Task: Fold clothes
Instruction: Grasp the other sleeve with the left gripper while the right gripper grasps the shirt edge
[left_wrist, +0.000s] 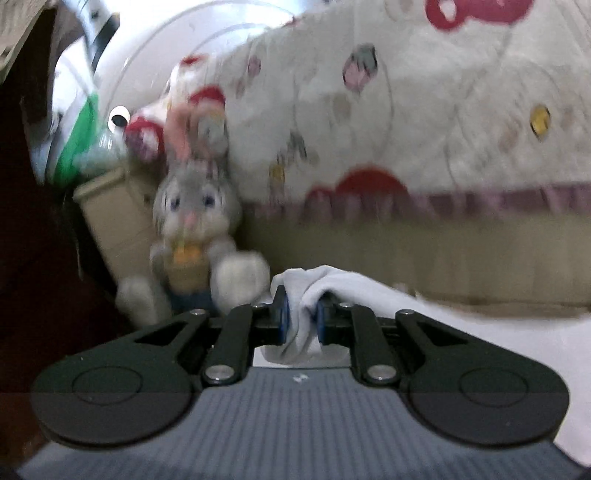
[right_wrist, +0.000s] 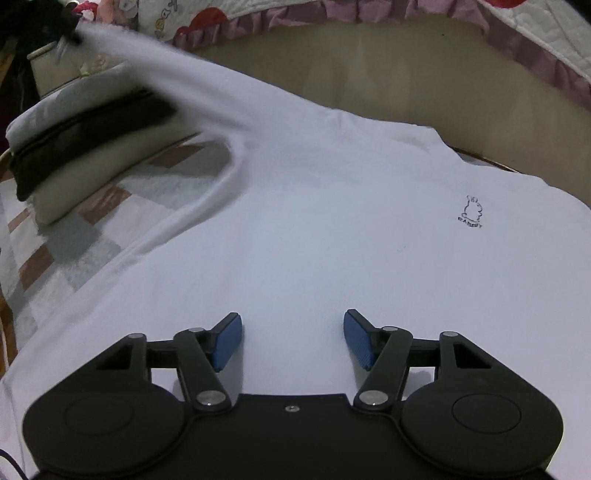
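**Jaws: left clamped on shirt cloth, right spread wide above the shirt body**

Left gripper (left_wrist: 300, 320): jaws closed on a bunched fold of white cloth, pinched between the blue pads; the cloth trails off to the right. Right gripper (right_wrist: 293, 339): jaws apart, holding nothing, poised over the lower body of the garment.

Largest first. White T-shirt (right_wrist: 314, 221): spread mostly flat, front up, on a checked quilt (right_wrist: 74, 236); small rabbit logo (right_wrist: 471, 212) on the chest. One sleeve or shoulder portion is lifted up and away toward the far left of the right wrist view, blurred, consistent with the left gripper's hold. Stack of folded clothes (right_wrist: 85, 147) sits on the quilt beside the shirt, to its left. Plush rabbit (left_wrist: 195, 236) beyond the left gripper, blurred.

Handling (judgement): thin knit, light, limp, no stiffness; it will drape and sag from any single hold and wrinkle if dragged. Not fragile; the pads appear to grip it well. Best holds: hem corners, shoulder seams, sleeve ends, where doubled fabric gives the pads more to bite. A pinch mid-panel would only tent the cloth.
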